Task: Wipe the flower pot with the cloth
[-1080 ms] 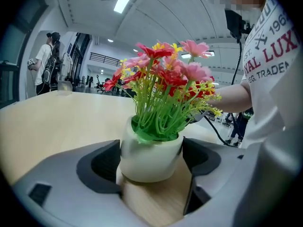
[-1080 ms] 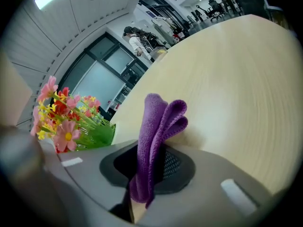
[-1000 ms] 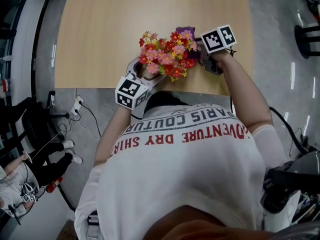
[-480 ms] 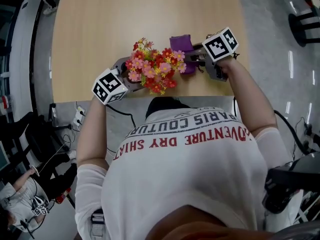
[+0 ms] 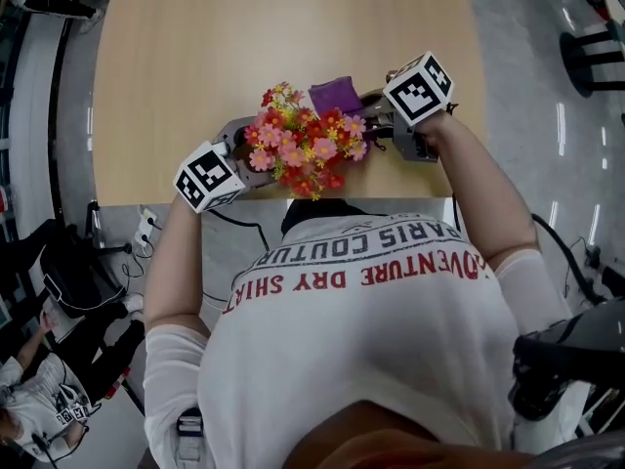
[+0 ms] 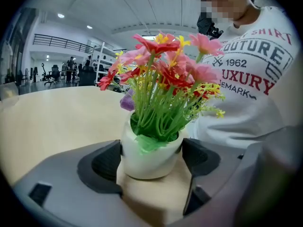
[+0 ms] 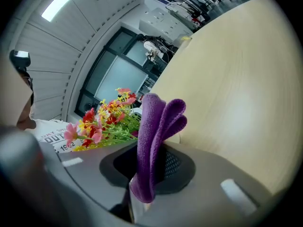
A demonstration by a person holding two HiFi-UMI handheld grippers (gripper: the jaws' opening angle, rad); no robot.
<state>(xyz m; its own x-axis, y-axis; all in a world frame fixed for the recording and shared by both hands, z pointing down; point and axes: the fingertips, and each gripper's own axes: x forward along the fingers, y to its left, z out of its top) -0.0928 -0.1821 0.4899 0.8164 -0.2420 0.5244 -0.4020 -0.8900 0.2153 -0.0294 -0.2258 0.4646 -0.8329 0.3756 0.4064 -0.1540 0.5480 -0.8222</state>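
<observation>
Your left tongs: matt grey plastic shell, with 2 black pads that are dull and finely textured. Same grey plastic on your right tongs.

The flower pot is white and smooth, glazed-looking with a soft sheen. Its flowers look artificial, the green stems plastic and slightly glossy.

The cloth is purple, with a fuzzy matt nap.

The table has a pale wood-grain top, satin finish.

The floor is grey and polished, and it reflects the lights.
</observation>
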